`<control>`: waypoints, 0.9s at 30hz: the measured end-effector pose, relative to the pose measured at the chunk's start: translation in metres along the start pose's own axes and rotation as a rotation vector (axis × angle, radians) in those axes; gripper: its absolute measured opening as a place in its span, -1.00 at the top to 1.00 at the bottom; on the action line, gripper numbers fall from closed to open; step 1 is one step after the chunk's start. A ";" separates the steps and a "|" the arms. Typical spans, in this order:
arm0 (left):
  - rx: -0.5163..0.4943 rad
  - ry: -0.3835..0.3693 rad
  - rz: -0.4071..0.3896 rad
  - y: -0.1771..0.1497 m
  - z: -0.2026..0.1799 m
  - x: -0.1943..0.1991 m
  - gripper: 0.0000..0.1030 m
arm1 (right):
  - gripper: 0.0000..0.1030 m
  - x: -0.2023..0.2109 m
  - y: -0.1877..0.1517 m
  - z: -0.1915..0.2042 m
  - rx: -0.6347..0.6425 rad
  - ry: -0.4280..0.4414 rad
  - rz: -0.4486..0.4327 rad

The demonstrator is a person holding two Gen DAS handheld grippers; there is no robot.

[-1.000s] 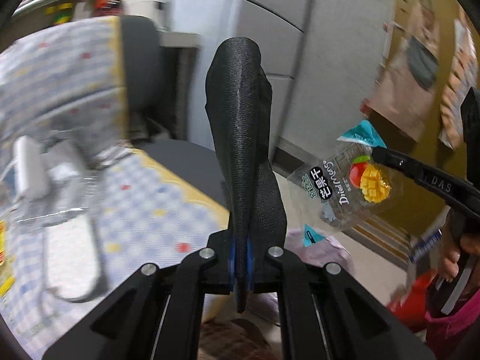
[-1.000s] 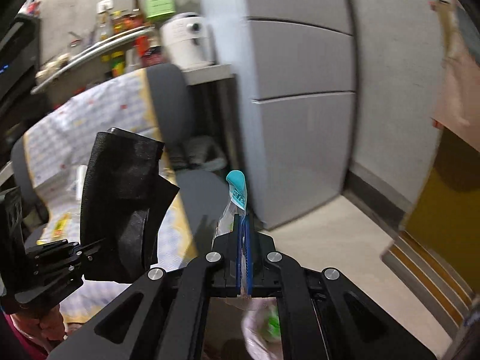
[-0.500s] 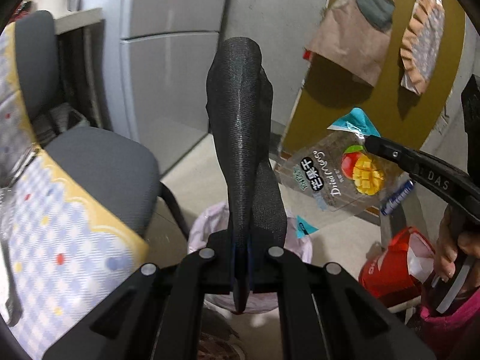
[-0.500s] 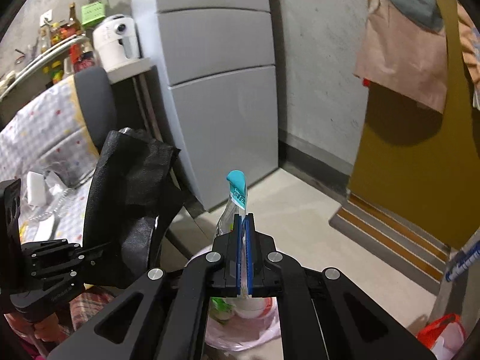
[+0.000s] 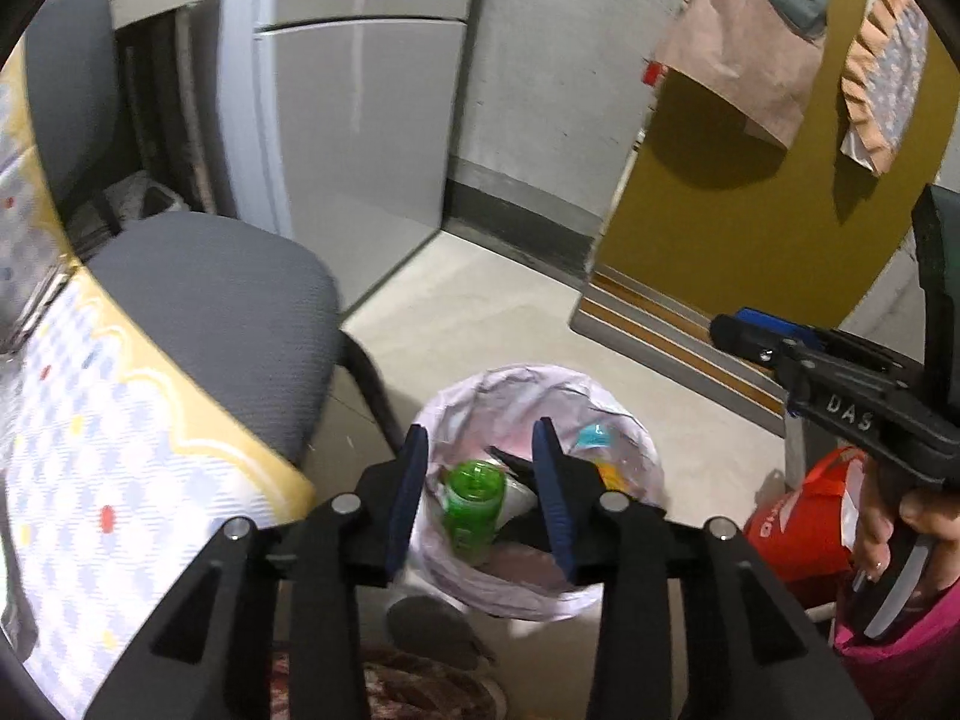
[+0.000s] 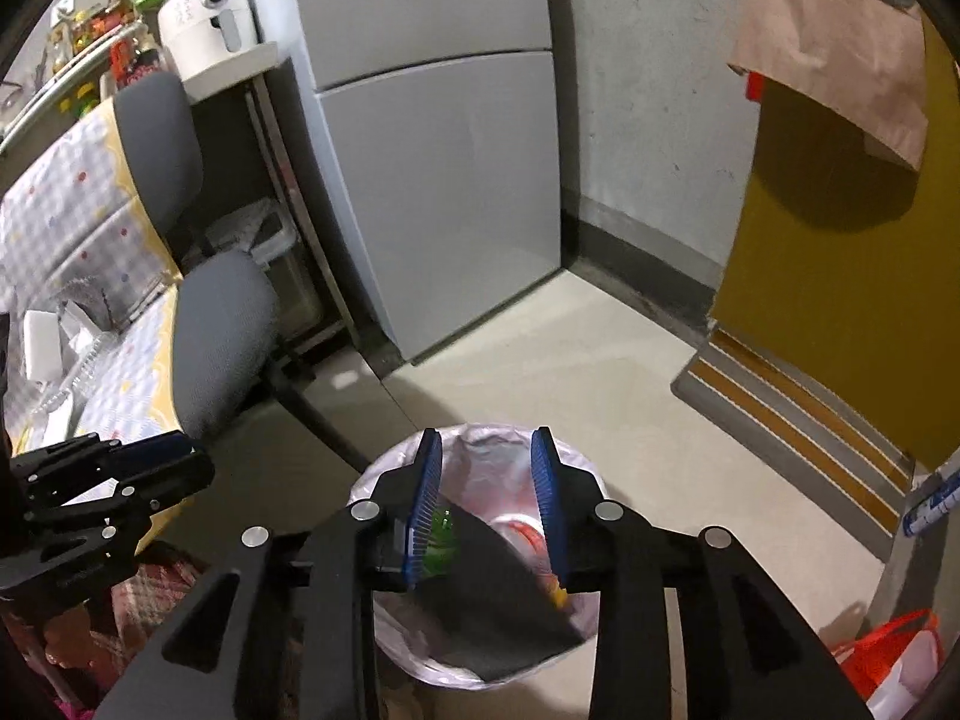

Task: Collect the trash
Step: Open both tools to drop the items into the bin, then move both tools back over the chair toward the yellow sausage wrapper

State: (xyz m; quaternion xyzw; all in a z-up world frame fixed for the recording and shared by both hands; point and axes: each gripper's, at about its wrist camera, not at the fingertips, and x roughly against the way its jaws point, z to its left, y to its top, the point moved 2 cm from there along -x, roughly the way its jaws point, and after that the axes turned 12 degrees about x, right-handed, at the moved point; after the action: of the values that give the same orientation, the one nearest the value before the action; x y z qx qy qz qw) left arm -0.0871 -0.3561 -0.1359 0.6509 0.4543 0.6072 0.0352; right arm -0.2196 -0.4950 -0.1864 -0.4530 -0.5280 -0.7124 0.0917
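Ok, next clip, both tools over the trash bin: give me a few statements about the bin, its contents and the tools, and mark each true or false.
1. The trash bin is lined with a pale plastic bag. True.
2. A green bottle lies inside the bin. True.
3. The left tool is clamped on a black piece of trash. False: nothing is between its fingers, its jaws are opening, and the black sheet lies in the bin.
4. The right tool grips a snack packet. False: its gap is empty and its jaws are opening.
5. The bin stands on the grey chair. False: it stands on the floor beside it.
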 end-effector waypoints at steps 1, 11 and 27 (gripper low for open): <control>0.005 0.010 -0.012 0.000 0.004 0.004 0.32 | 0.36 0.001 0.004 0.001 0.000 0.005 -0.009; 0.091 0.109 -0.158 -0.004 0.051 0.074 0.32 | 0.36 0.037 0.045 0.049 0.062 0.086 -0.141; 0.413 0.467 -0.357 -0.053 0.191 0.214 0.21 | 0.20 0.039 0.101 0.250 0.381 0.440 -0.203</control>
State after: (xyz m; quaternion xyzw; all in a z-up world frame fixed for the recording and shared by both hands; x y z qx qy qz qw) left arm 0.0089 -0.0921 -0.0551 0.3985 0.6695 0.6194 -0.0963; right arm -0.0433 -0.3153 -0.0816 -0.2076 -0.6623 -0.6869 0.2156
